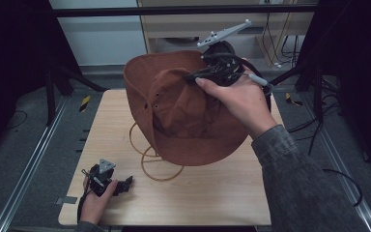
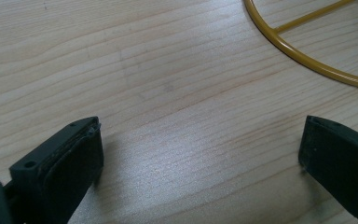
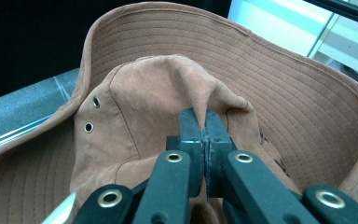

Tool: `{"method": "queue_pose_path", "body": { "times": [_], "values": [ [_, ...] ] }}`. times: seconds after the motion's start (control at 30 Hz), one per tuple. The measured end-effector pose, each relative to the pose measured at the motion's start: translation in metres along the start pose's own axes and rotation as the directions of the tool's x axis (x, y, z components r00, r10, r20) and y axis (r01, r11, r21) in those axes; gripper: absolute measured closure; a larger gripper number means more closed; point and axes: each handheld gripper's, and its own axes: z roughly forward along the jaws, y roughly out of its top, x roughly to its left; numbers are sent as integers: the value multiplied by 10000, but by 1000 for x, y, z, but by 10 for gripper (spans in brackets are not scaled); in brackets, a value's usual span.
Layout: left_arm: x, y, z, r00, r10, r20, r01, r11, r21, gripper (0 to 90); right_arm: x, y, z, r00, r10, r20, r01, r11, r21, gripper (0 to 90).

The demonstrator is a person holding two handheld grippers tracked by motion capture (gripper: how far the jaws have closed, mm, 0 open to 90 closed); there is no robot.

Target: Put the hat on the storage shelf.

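I see a rust-brown hat (image 1: 183, 116) with rows of stitching ringing its brim and small brass eyelets, a mustard-yellow wire ring (image 2: 307, 58), a pale wood-grain worktop (image 1: 212, 193), and black fingers (image 2: 60, 163) on each tool.

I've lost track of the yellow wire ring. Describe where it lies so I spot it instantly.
Start at the wooden table and find the brown hat held up over its middle. The yellow wire ring lies flat beneath the brim's near edge: a thin hoop, unlike anything else there.

high: above, forward-down | left: close on table (image 2: 168, 93) | right: close on hat (image 3: 168, 93)
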Motion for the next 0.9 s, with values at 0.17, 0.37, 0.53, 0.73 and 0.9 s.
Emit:
{"method": "queue_pose_path", "body": {
  "times": [0.17, 0.37, 0.53, 0.73, 0.9],
  "values": [
    [0, 0, 0, 10000, 5, -1, -5, 10000, 1, 0, 5, 6, 7, 9999, 3, -139, -5, 9999, -107, 894],
    [0, 0, 0, 10000, 3, 1, -3, 10000, 2, 0, 10, 9, 17, 9997, -77, -228, 76, 10000, -42, 894],
    [0, 0, 0, 10000, 3, 2, -3, 10000, 3, 0, 13, 10, 26, 9995, -94, -296, 94, 10000, -5, 894],
    [0, 0, 0, 10000, 23, 6, -23, 10000, -1, 0, 20, 13, 34, 9989, -164, -432, 162, 9999, -34, 894],
    [0, 0, 0, 10000, 26, 4, -26, 10000, 6, 0, 24, 14, 39, 9983, -223, -536, 221, 9997, -41, 894]
  ]
}}
